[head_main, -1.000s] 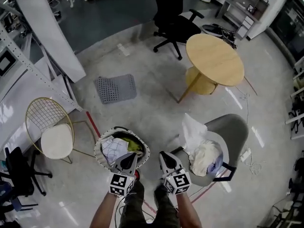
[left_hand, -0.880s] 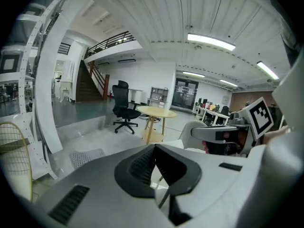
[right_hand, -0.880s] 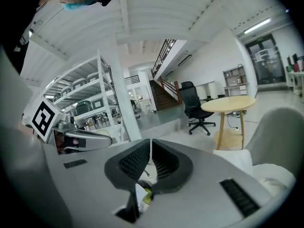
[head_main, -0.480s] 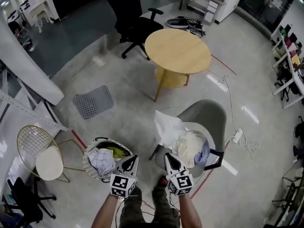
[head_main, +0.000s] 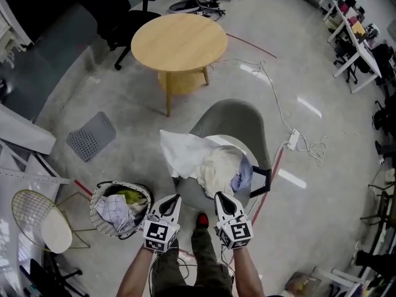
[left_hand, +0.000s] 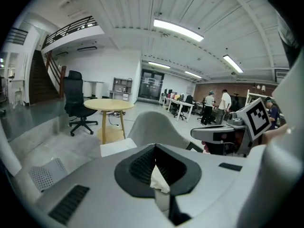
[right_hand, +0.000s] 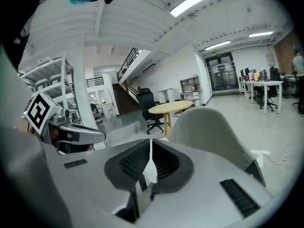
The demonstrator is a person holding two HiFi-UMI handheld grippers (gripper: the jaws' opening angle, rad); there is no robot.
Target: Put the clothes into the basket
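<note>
So, nearest first: the left tool (head_main: 176,197) and the right tool (head_main: 219,195) are both pinched fully together with nothing gripped, and they're held side by side just short of the grey chair (head_main: 238,119). On the chair's seat a pile of clothes (head_main: 218,166) is still left to be dealt with, and a white cloth (head_main: 180,153) is draped off the chair's left edge. The basket (head_main: 94,204) is parked on the floor to the left of the chair, and a few garments (head_main: 116,208) can already be seen inside it. Beyond the chair, a round wooden table (head_main: 179,40) can be made out, nothing on it. What's changed: a second ago both tools were pointed over the basket, and since then they've been swung across to the chair, so the basket has slid off to the side of the head view. It's probably fair to say one drop-off is done and the next grab is being lined up, though the tools would need to be opened first.
</note>
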